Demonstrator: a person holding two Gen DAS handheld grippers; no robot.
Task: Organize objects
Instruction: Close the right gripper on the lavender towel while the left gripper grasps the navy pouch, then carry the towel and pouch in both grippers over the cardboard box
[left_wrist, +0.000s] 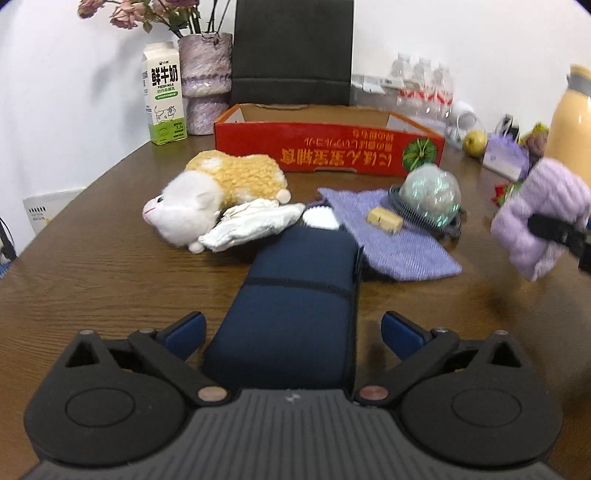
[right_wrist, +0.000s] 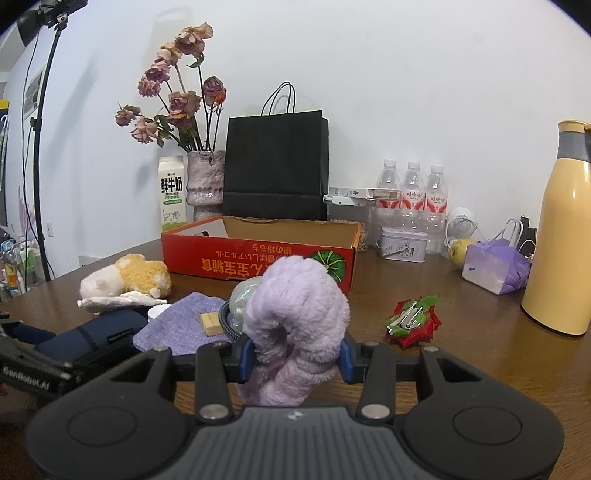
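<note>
Being gripped between the blue pads of the right gripper (right_wrist: 295, 360) is a fluffy lilac plush item (right_wrist: 295, 321), lifted clear of the wooden table (right_wrist: 461, 332) with the red cardboard tray (right_wrist: 258, 258) lying beyond it. Its pile is being squashed inward at the pinch, so it is judged soft, light and unlikely to slip or break; a hold across its bunched middle is judged to be enough. Nothing is being clasped by the left gripper (left_wrist: 291, 332), whose jaws are standing wide on either side of a navy padded pouch (left_wrist: 295, 306) without being pressed against it. That pouch is judged limp but bulkier, best taken across its narrow width. Farther out, a purple cloth (left_wrist: 402, 251) is being weighed down by a small wooden block (left_wrist: 384, 219) and an iridescent ball (left_wrist: 432, 195), while a plush hamster (left_wrist: 218, 188) is lying beside a crumpled white glove (left_wrist: 255, 221).
</note>
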